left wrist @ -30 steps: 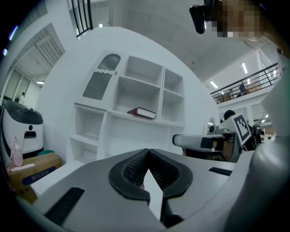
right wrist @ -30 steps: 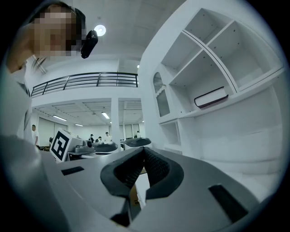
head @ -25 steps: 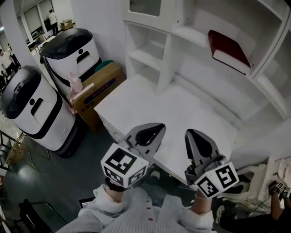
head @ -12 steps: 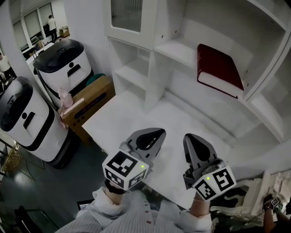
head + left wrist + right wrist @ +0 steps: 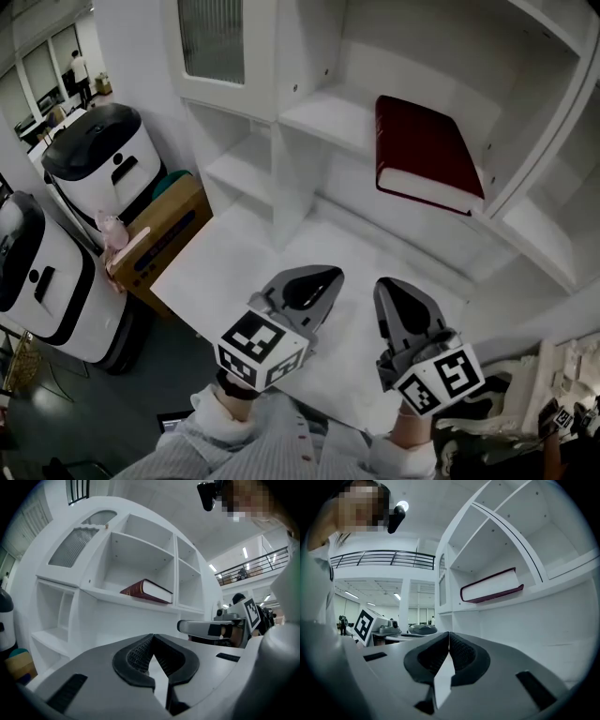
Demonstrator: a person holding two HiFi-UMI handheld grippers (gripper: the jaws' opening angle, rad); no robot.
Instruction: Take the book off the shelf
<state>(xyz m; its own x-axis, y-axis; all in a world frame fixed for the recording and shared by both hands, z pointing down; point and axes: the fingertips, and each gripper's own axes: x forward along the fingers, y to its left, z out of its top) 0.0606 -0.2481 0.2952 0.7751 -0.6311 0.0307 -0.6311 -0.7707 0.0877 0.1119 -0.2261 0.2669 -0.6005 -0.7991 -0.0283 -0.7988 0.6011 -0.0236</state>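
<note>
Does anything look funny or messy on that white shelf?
Only a little. The red book lies flat on the shelf instead of standing upright, and it is alone in its compartment. Nothing looks spilled or broken.

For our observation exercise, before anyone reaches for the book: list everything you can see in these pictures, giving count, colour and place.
book: one, dark red, lying flat on a shelf
shelf unit: one, white, behind the table
cabinet door: one, white with a ribbed pane, upper left of the unit
table: one, white, in front of the shelves
rounded machines: two, white with black tops, on the floor at left
cardboard box: one, brown, on the floor beside the table
left gripper: one, grey, jaws together, empty, over the table's near edge
right gripper: one, grey, jaws together, empty, beside the left one
sleeves: two, white striped, bottom of the head view
</note>
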